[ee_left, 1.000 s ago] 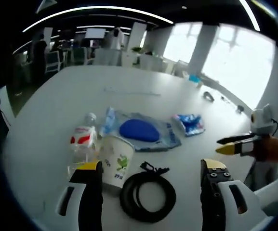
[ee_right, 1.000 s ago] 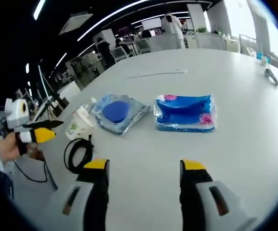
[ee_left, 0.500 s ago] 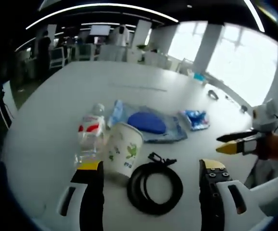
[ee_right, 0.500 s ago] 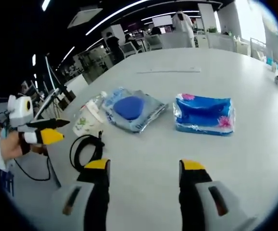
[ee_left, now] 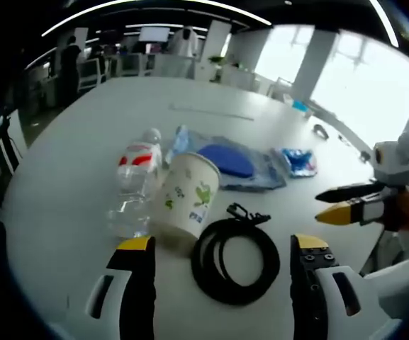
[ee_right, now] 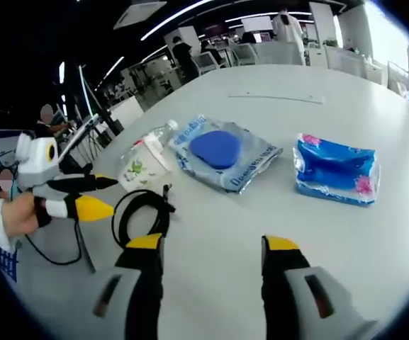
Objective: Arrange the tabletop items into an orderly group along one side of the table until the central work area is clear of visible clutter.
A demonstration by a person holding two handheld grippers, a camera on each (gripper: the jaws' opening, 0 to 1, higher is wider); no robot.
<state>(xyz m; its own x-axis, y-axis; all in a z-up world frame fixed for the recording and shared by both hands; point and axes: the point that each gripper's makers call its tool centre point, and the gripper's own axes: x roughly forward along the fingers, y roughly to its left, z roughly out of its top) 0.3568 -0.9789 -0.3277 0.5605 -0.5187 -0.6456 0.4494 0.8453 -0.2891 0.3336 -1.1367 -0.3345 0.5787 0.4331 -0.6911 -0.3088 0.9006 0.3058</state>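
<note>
Nothing looks grouped yet. On the worktop (ee_right: 374,262), mid-area: pouch (ee_right: 225,154) with a blue pad, blue pack (ee_right: 335,170), cable (ee_left: 236,261), cup (ee_left: 185,204), bottle (ee_left: 135,185). Left tool (ee_left: 222,251) and right tool (ee_right: 213,248) both spread, empty. No writing is legible.

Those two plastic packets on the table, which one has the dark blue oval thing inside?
The clear packet beside the paper cup holds the dark blue oval. The other, the blue tissue pack, lies apart on its own and has pink flowers printed on it.
</note>
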